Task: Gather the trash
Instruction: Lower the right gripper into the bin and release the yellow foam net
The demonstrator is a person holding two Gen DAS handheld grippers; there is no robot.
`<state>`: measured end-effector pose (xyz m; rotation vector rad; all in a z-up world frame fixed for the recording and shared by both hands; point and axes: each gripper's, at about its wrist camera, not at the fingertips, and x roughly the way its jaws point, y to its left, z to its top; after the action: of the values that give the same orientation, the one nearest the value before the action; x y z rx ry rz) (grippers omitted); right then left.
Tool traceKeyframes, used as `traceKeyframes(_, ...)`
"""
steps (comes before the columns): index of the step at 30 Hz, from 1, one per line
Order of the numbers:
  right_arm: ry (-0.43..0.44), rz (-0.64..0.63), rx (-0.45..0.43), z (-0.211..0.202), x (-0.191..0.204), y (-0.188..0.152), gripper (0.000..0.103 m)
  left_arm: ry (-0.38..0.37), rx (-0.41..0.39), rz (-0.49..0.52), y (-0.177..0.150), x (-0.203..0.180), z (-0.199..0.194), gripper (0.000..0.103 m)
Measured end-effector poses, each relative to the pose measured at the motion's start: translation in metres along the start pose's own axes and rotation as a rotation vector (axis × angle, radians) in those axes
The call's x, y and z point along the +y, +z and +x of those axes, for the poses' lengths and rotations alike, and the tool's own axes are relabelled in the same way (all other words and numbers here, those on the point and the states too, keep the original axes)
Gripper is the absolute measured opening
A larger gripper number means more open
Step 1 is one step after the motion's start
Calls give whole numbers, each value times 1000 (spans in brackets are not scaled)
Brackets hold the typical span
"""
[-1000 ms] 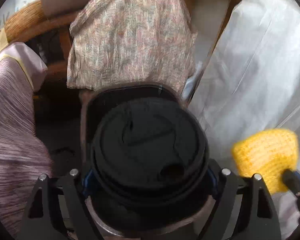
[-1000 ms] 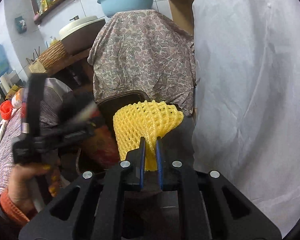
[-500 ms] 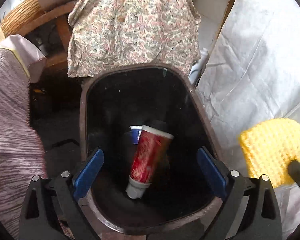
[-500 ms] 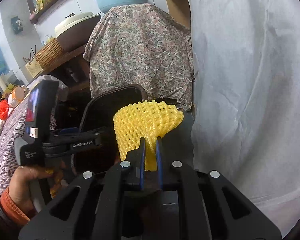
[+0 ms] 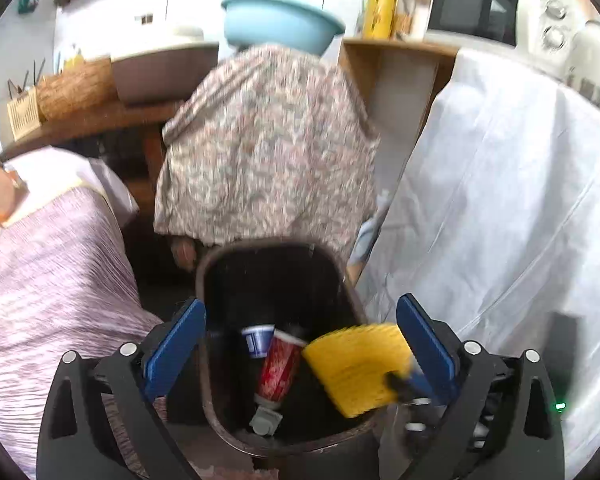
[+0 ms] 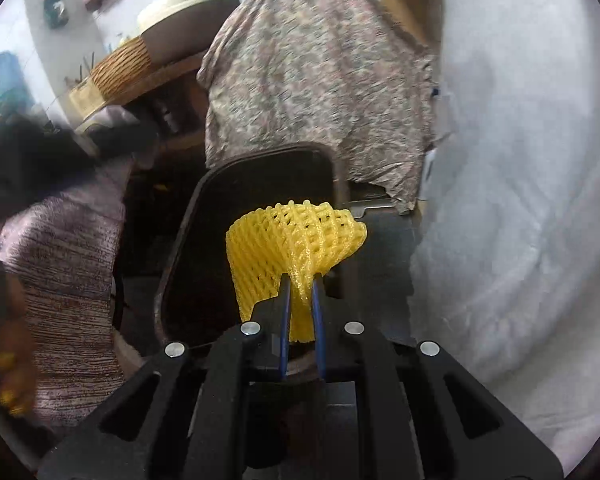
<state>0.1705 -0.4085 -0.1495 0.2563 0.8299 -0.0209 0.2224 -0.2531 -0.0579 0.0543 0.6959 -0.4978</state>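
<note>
Holding yellow foam net (image 6: 296,248) over the dark bin (image 6: 180,248), pinched in my right gripper (image 6: 300,312).
Left gripper (image 5: 300,344) jaws stand wide, empty, above the bin (image 5: 204,280); inside lie a red cup (image 5: 278,370) and a small blue-white cup (image 5: 257,338).

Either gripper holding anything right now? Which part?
Right gripper pinches the yellow foam net by its lower edge. Left gripper is open, empty.
</note>
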Motion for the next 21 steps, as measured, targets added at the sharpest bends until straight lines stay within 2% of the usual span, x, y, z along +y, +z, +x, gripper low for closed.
traceKeyframes(8, 10, -22, 39, 34, 22, 1, 11, -20, -52, -17, 3, 11, -39, 98)
traceKeyframes(11, 6, -29, 66, 46, 27, 2, 17, -20, -55, -29, 1, 17, -48, 98)
traceKeyframes(12, 5, -30, 72, 49, 29, 1, 30, -19, -52, -32, 1, 18, -50, 98)
traceKeyframes(13, -3, -31, 76, 50, 31, 0, 54, -18, -49, -36, 0, 19, -51, 98)
traceKeyframes(15, -21, -33, 53, 47, 34, -2, 75, -21, -47, -38, -1, 21, -54, 98)
traceKeyframes(21, -15, -42, 33, 32, 42, -2, 75, -44, -60, -34, -3, 22, -75, 98)
